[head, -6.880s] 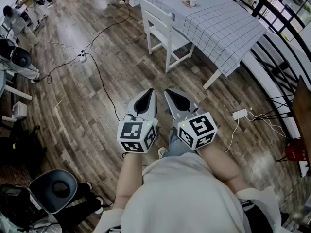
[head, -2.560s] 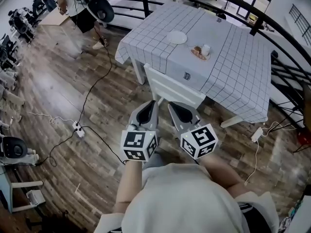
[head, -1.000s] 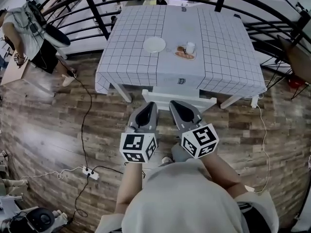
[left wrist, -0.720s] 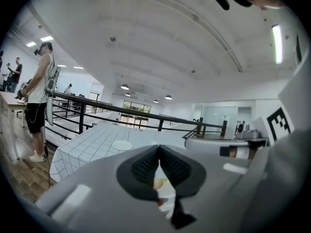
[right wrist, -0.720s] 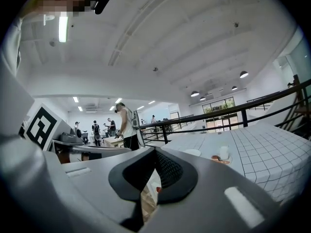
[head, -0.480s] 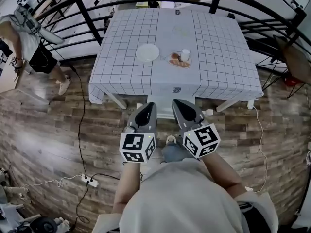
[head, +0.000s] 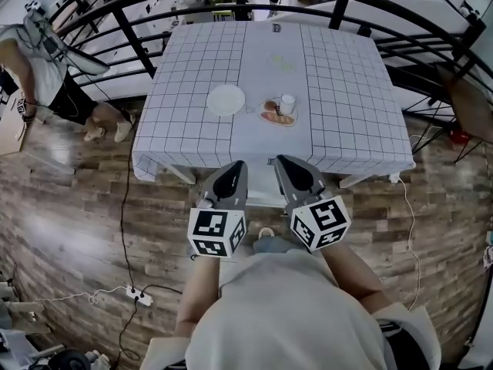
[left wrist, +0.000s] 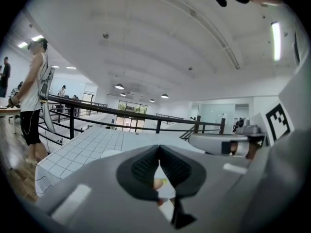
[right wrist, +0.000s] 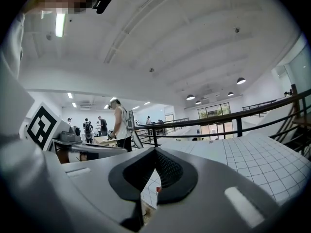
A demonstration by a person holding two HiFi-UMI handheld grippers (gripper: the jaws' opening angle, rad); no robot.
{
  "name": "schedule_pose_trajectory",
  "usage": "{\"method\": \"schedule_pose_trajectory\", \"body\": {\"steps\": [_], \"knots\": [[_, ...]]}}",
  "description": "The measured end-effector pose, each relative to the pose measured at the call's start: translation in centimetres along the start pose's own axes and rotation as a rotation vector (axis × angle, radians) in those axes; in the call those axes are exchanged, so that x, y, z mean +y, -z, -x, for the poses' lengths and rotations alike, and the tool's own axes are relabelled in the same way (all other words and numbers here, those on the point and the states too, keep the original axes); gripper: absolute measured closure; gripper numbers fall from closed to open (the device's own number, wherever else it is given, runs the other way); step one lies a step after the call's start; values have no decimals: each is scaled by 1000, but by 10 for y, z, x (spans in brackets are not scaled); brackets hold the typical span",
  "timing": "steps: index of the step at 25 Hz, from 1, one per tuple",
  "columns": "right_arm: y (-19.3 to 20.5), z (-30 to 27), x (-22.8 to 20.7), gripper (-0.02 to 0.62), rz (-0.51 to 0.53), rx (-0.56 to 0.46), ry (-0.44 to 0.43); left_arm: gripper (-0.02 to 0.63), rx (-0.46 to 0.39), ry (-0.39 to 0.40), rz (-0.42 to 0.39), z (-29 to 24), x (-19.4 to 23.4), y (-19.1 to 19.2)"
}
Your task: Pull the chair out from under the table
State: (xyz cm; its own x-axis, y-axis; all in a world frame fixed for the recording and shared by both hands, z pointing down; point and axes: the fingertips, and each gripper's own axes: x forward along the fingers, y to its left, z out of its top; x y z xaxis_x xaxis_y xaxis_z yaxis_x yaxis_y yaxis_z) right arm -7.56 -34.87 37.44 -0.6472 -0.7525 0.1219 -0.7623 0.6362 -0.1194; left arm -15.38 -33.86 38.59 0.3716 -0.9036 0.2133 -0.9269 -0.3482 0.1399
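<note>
A white chair is tucked under the near edge of a table covered with a grid-pattern cloth. Only a strip of the chair shows between my two grippers. My left gripper and right gripper are held side by side just above the chair's back, pointing at the table. Both are shut with nothing in them. The left gripper view shows its pads meeting above the tablecloth. In the right gripper view the pads meet the same way. I cannot tell whether either gripper touches the chair.
On the table are a white plate, a small dish of food and a cup. A black railing runs behind it. A person stands at the left. A cable and power strip lie on the wooden floor.
The view has swung round and closed in on the table, so its near edge now sits right ahead of the grippers. Both grippers stay shut and side by side.
</note>
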Motion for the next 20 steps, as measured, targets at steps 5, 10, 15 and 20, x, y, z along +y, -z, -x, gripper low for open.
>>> {"method": "schedule_pose_trajectory", "body": {"steps": [5, 10, 15, 20], "knots": [[-4, -11, -29, 597, 1, -4, 11, 595, -2, -5, -5, -28, 0, -5], [-3, -13, -52, 597, -9, -3, 19, 595, -3, -3, -11, -49, -5, -6], [-2, -12, -66, 597, -38, -8, 33, 595, 17, 4, -25, -60, -11, -5], [1, -10, -73, 597, -58, -10, 43, 595, 31, 5, -33, -66, -15, -2]]}}
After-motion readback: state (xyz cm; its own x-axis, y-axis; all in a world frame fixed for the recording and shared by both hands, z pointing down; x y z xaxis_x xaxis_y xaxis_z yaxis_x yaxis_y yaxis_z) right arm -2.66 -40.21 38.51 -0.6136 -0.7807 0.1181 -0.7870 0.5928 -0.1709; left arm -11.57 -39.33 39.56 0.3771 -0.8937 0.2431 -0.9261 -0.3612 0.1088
